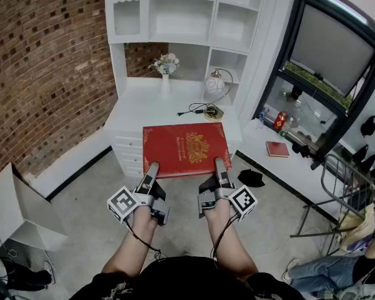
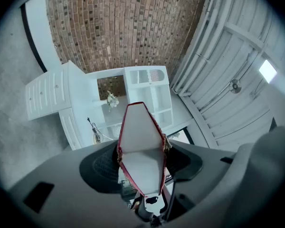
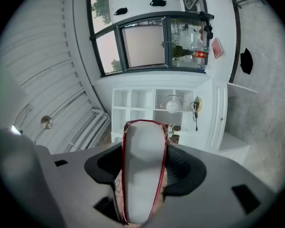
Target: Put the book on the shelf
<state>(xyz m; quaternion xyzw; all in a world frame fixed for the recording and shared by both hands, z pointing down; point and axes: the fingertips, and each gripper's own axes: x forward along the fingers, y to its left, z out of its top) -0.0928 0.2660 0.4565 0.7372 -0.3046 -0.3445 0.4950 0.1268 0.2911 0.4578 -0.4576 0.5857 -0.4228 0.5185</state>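
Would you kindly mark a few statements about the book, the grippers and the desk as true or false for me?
1. Both the left gripper and the right gripper clamp the red book. True.
2. The red book already stands in the shelf unit. False: it is held flat by its near edge, in front of the white desk.
3. A vase of flowers stands on the desk. True.
4. In the head view, the lamp stands left of the flowers. False: it stands to their right.
5. A smaller red book lies on the sill at the right. True.
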